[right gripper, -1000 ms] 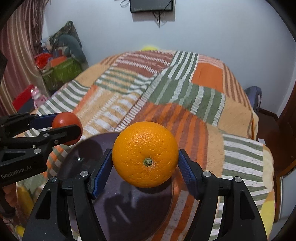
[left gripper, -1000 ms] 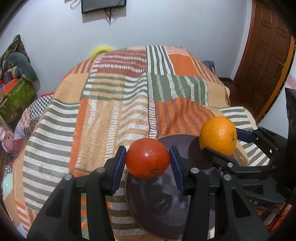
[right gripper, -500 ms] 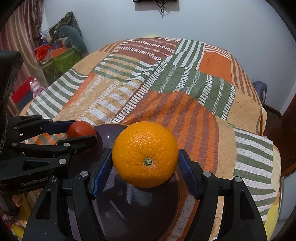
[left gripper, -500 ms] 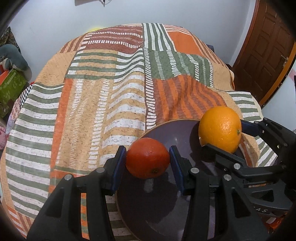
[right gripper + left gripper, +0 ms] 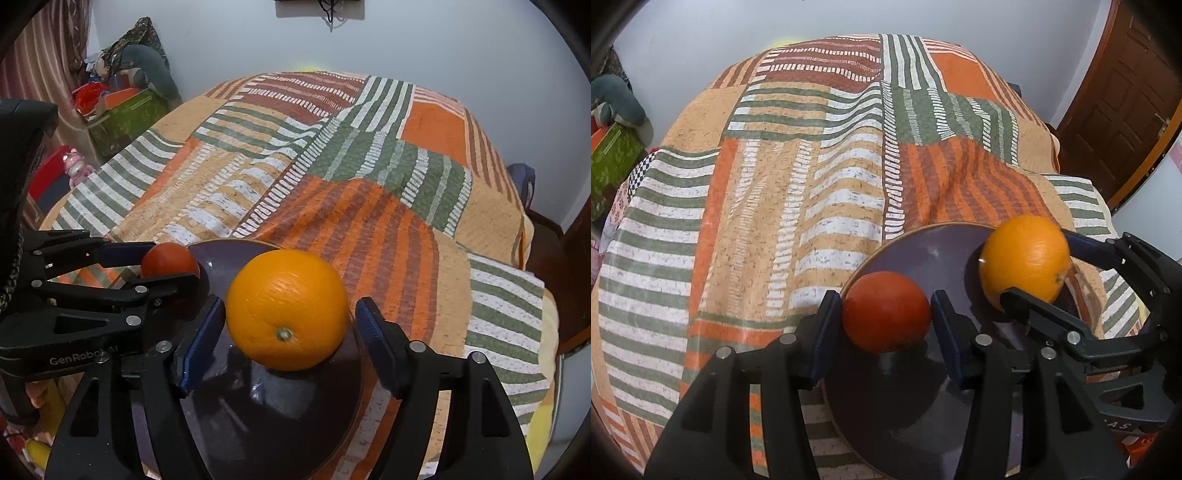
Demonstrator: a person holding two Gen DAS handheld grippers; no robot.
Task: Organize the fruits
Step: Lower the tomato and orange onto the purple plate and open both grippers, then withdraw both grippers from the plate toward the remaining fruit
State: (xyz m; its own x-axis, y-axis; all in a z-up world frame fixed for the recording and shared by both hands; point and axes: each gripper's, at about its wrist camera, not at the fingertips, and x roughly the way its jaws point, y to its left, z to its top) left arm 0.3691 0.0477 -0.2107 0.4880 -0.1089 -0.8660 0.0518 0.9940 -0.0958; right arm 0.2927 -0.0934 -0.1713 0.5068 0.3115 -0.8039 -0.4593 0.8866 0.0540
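Jaws of the left gripper [image 5: 886, 325] pinch a round red tomato [image 5: 886, 312] at the near-left rim of a dark purple plate [image 5: 923, 406] on the striped patchwork bedspread [image 5: 775, 203]. Right gripper [image 5: 290, 332] jaws stand parted, both blue pads clear of the large orange [image 5: 288, 310] between them over the plate. Unheld, the orange may roll off onto the bed, and the tomato, dropped so near the rim, could follow.

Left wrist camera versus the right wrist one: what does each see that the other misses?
Only the left wrist view shows the wooden door's panelled face. Only the right wrist view shows the pink toy and the striped curtain. Both show the striped bedspread, the dark plate, the red fruit gripped in the left claw, and the orange between the open pads of the right claw.
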